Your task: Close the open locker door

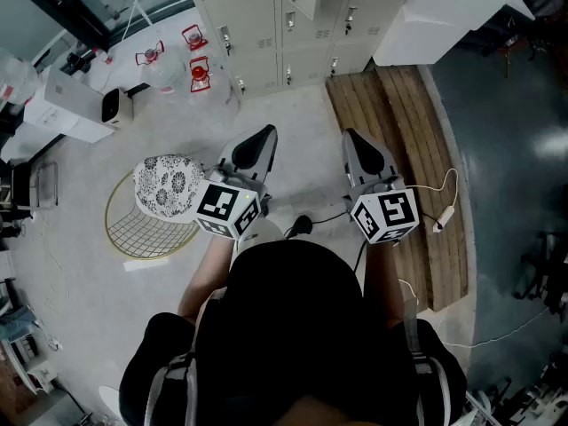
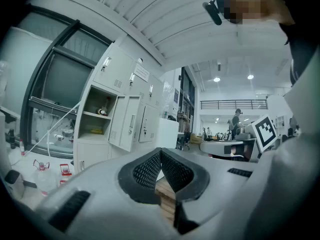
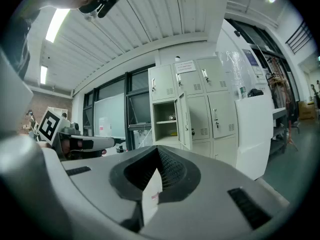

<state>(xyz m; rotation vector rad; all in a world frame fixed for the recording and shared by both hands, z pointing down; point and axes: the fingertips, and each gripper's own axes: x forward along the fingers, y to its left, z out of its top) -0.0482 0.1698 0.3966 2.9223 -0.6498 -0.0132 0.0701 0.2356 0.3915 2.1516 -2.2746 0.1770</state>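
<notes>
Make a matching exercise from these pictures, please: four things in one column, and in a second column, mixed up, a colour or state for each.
Things:
1. locker door
2. wooden platform
3. round cushion
4. right claw

Colour or state:
a. shut
b. white with a dark pattern
c. standing open
d. brown

Pairs: 1-c, 2-d, 3-b, 4-a

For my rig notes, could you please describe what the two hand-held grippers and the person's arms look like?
Both the left hand-held gripper and right hand-held gripper have light grey, tapering shells with black textured pads. Each carries a white cube with black square markers. The person wears a dark top.
</notes>
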